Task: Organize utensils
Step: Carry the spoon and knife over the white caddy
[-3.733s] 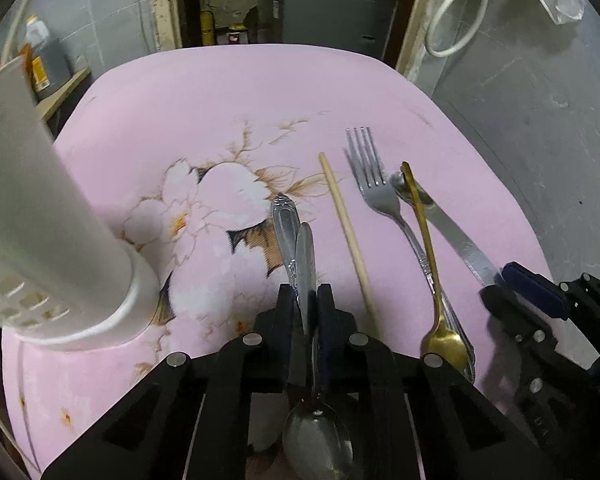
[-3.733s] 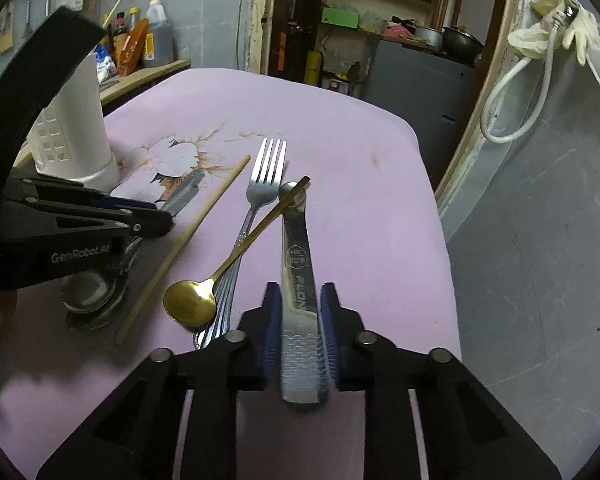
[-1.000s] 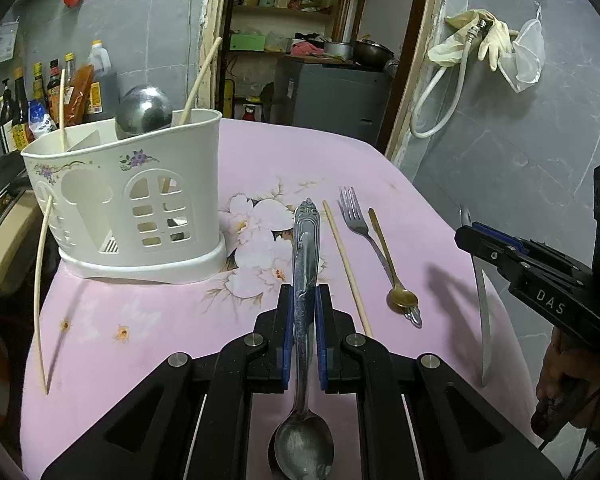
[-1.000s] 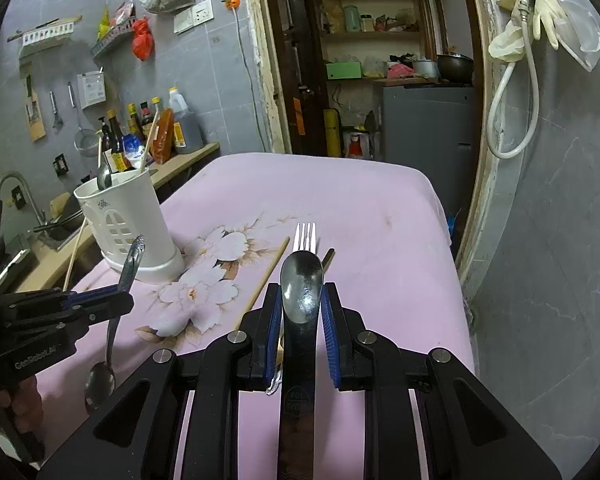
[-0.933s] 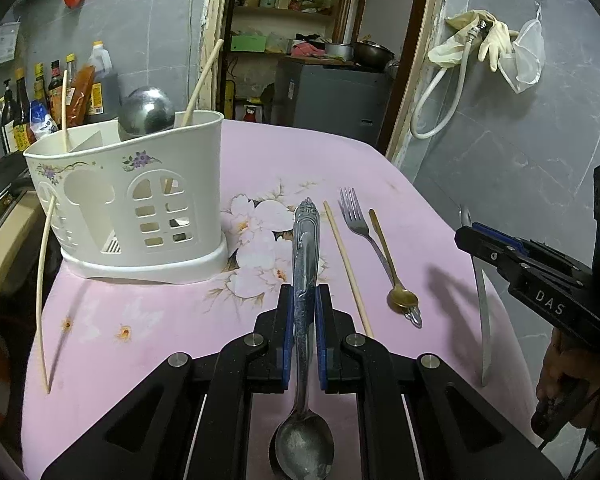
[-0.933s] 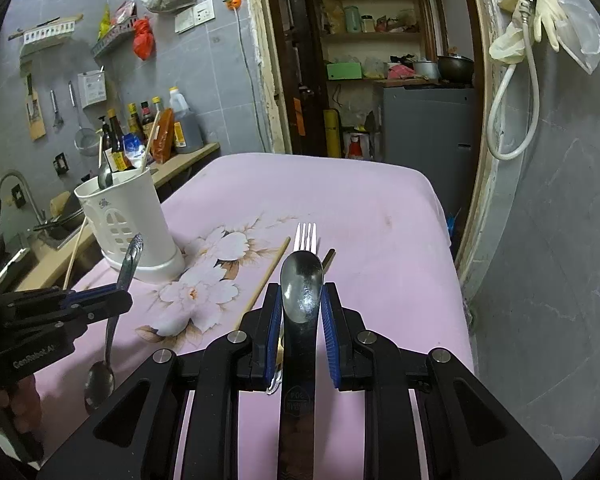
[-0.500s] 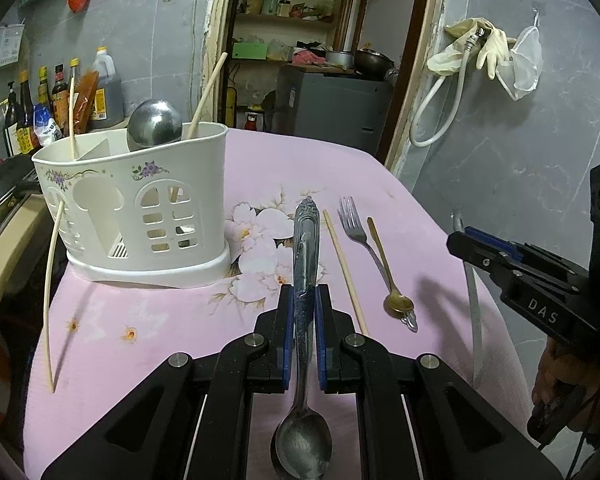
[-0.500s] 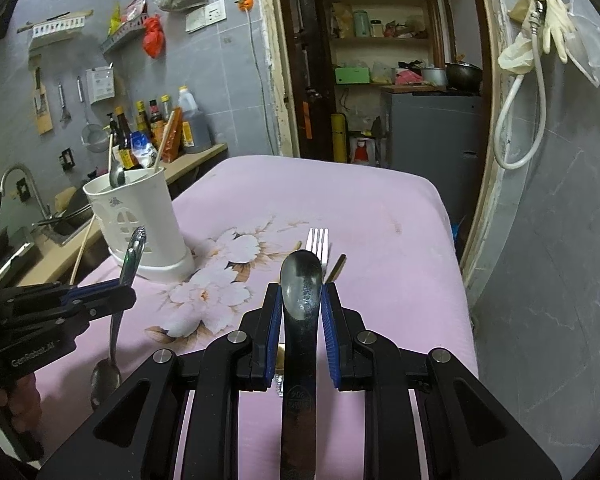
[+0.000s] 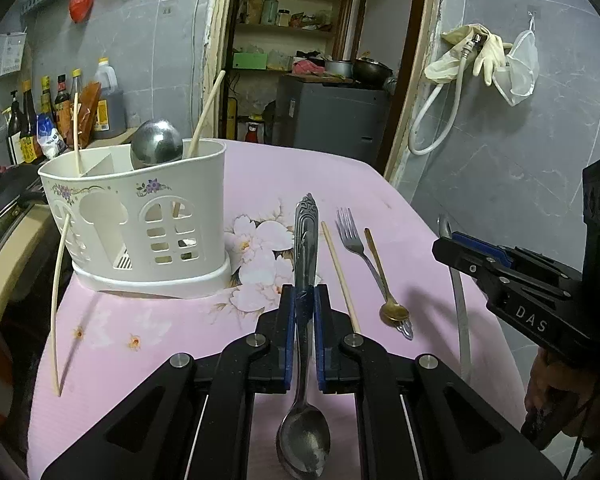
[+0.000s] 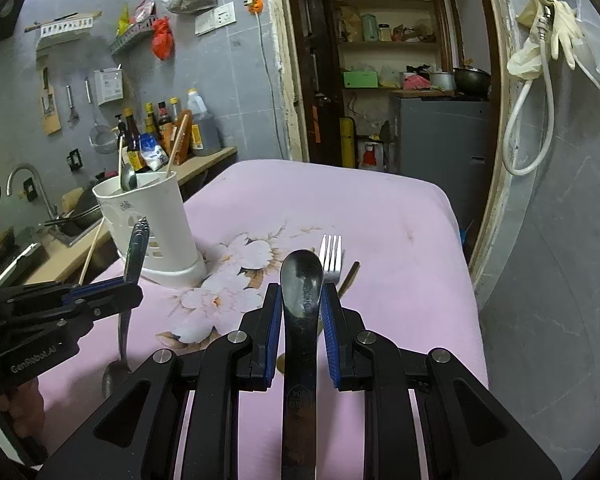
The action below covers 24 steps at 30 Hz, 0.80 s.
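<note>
Claws (image 9: 304, 304) pinch ornate steel spoon (image 9: 305, 256), perhaps flat knife (image 10: 302, 320).

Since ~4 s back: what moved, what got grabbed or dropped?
Both utensils came up off the pink tablecloth: the left gripper lifted its ornate spoon, the right gripper its flat utensil. Nothing was released. The fork, gold spoon and chopstick lie as before; the caddy stands unchanged.
</note>
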### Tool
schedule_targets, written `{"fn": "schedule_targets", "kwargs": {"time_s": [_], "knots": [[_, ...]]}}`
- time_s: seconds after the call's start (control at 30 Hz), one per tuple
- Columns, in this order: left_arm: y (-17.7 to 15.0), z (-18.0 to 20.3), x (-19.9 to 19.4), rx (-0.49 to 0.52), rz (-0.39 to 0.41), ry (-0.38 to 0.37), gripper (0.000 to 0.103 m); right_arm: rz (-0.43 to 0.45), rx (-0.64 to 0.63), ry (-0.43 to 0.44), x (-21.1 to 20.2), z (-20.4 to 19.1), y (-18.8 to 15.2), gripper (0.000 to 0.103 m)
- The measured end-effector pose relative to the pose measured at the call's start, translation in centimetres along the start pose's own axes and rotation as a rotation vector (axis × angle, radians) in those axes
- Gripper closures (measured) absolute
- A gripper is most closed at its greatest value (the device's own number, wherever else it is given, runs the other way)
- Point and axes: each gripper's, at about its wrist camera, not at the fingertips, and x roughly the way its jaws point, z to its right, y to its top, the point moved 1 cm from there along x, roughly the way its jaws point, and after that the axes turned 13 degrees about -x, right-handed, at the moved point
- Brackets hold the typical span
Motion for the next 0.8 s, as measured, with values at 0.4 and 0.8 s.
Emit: {"fn": "schedule_targets", "kwargs": {"time_s": [0.4, 0.8], "knots": [[0.3, 0.3, -0.3, 0.003, 0.013, -0.003, 0.102, -0.002, -0.01, 0.002, -0.1, -0.1, 0.0, 0.086], [0.8, 0.3, -0.9, -0.001, 0.026, 0.003, 0.102, 0.018, -0.003, -0.009, -1.1, -0.1, 0.4, 0.086]]}}
